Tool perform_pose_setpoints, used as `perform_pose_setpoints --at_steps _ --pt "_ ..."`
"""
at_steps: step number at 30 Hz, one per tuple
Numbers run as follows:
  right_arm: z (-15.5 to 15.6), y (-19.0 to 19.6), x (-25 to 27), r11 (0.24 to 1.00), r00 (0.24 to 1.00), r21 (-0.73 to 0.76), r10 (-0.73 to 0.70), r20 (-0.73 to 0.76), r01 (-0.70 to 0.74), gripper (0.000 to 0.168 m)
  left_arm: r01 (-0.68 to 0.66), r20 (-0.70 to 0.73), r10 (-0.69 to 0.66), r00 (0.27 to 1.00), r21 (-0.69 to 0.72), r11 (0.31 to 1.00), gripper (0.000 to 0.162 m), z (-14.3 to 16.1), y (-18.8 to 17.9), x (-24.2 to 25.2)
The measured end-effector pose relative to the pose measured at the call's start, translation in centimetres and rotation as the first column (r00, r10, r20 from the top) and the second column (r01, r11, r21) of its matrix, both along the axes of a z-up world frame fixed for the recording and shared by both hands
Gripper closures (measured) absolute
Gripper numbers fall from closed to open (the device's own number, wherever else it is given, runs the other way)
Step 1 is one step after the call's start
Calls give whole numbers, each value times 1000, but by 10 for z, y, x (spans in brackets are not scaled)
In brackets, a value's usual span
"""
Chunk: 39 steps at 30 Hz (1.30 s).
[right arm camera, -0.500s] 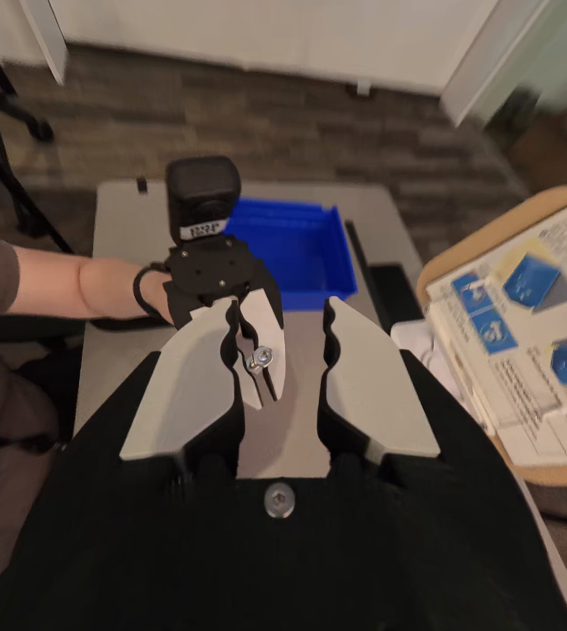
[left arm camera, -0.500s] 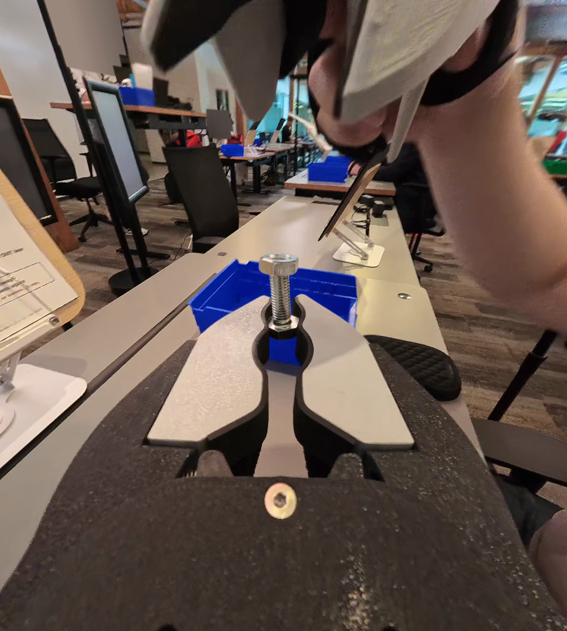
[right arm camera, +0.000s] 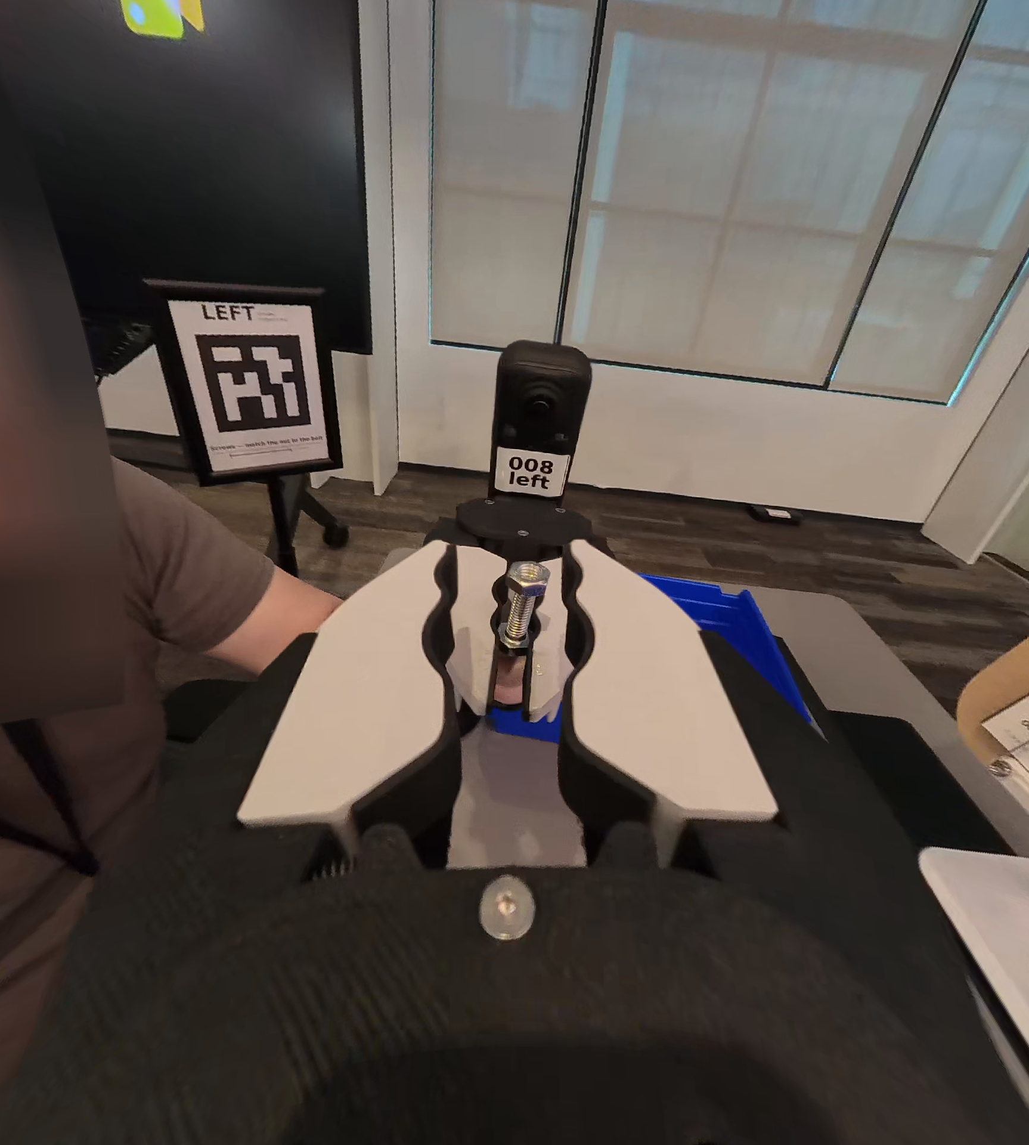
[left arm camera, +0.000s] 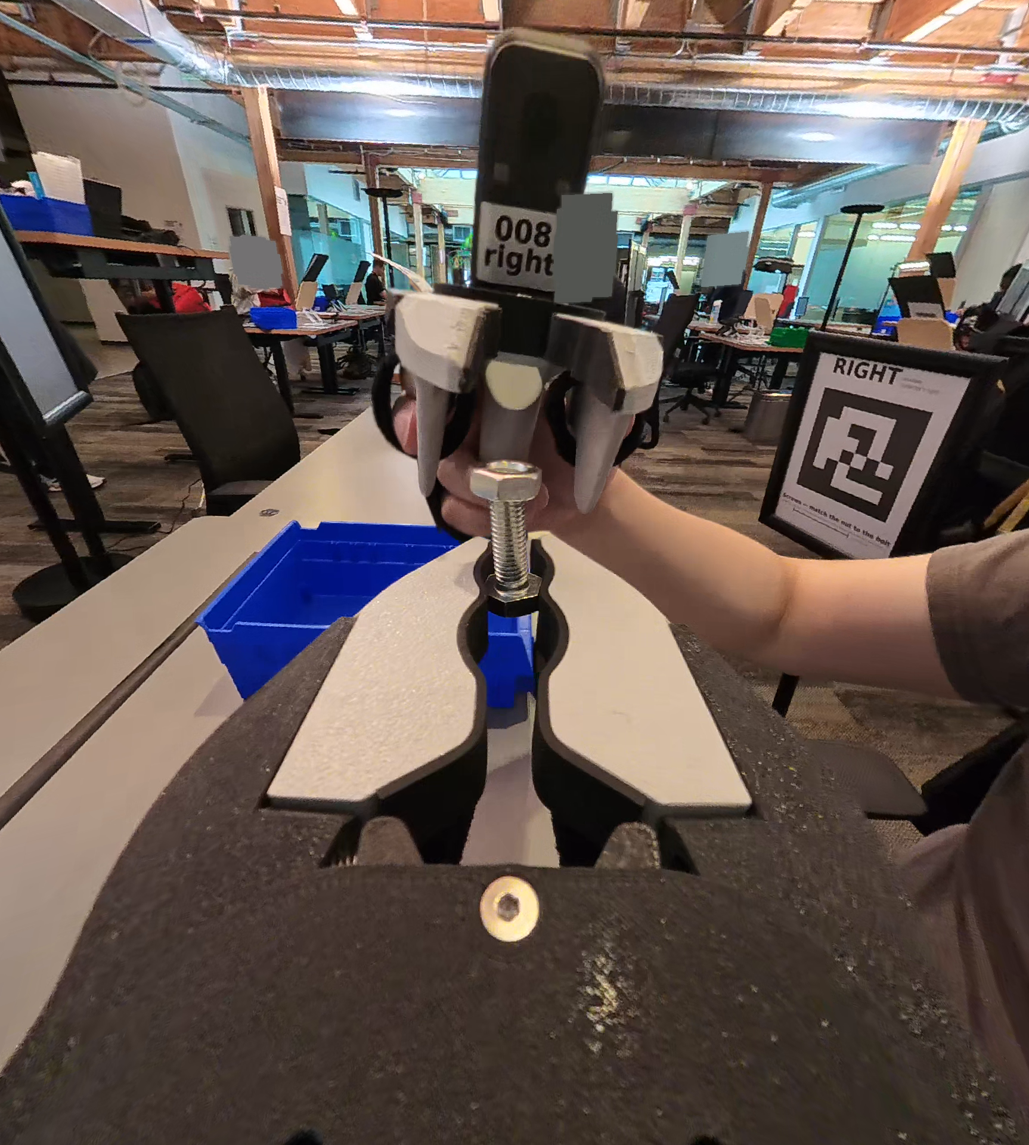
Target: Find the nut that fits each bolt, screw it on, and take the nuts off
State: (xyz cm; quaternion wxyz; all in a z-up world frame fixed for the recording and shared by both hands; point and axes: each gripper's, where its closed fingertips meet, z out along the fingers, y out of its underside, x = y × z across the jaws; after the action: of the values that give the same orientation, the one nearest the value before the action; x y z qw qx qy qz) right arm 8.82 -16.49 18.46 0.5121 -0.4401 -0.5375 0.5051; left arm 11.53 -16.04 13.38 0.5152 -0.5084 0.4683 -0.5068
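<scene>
Since 0.5 s earlier, right gripper (left arm camera: 503, 489) had swung down facing the bolt (left arm camera: 507, 526), tongs spread, not touching. Left gripper (left arm camera: 512, 595) pinched the upright, silver bolt's nut (left arm camera: 511, 602) above the blue bin (left arm camera: 314, 595).

My left wrist camera is sitting behind the left hand-held gripper (left arm camera: 511, 576), looking level down the long surface (left arm camera: 53, 669) into the open office. My right wrist camera is facing back the opposite way, toward a window wall. Both are sitting very close, sharing the upright bolt (left arm camera: 507, 526) (right arm camera: 521, 610) and the blue bin (left arm camera: 314, 588) (right arm camera: 716, 613), each catching the other gripper head-on.
</scene>
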Motion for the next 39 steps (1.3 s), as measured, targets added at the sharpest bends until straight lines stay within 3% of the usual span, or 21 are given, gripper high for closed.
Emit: perform_pose_setpoints --at_steps 12,19,39 --pt "-7 0 -9 977 983 109 -184 -26 185 138 -28 1 28 1000 60 998 152 4 -4 1" --pt "-4 -1 -10 983 984 44 -179 -20 179 147 -34 -5 34 999 50 998 152 2 -3 1" --pt "-15 2 -15 986 986 3 -165 28 165 152 -34 -16 35 999 41 999 152 1 -3 1"
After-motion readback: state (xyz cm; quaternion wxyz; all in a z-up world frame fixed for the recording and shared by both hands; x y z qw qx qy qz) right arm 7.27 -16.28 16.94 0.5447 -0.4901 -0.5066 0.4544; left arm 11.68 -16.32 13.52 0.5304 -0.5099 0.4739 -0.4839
